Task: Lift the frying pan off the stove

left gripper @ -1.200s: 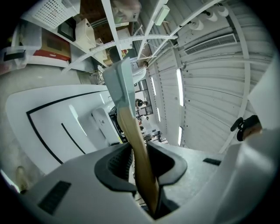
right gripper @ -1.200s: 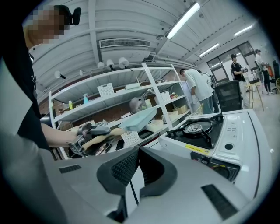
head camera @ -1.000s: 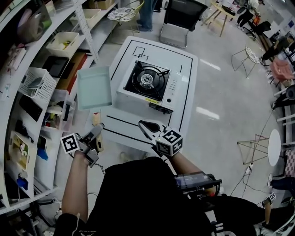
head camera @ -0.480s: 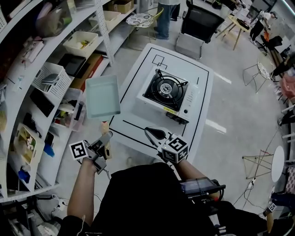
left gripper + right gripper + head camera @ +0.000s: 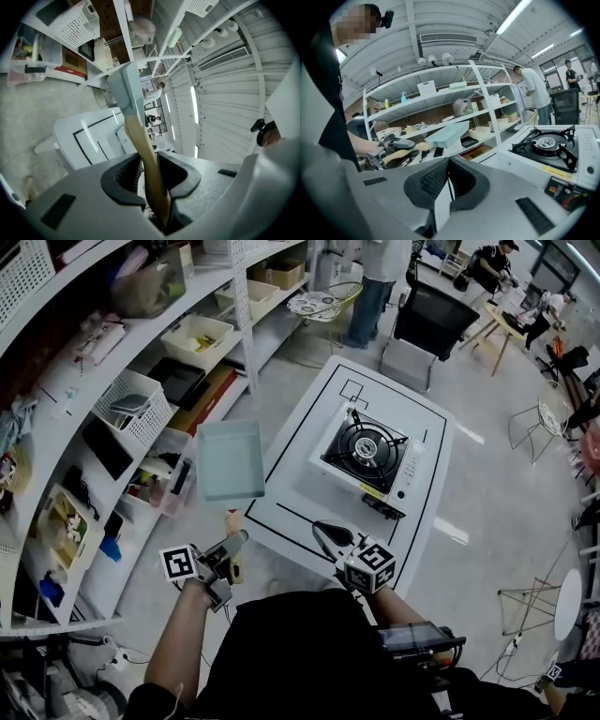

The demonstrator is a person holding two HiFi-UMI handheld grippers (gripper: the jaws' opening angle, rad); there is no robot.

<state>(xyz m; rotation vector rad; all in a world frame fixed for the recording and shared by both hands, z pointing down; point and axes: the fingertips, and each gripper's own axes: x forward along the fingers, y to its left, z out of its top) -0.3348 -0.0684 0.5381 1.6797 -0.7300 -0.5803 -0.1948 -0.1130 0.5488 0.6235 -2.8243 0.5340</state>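
One hand's doing it all: your left gripper (image 5: 230,545) clamps the handle (image 5: 143,159), pan (image 5: 230,461) hangs centre-left, clear of the stove (image 5: 367,452); right gripper (image 5: 328,533) is closed, empty. Hold it level.

Open lab hall: stocked shelving (image 5: 141,343), line-marked table (image 5: 298,486), office chair (image 5: 427,320)

Bright, even light from ceiling tubes (image 5: 513,16); glare streaks on floor (image 5: 469,432); gripper views w/ fisheye warp + dark corners; pan (image 5: 125,89) soft up close.
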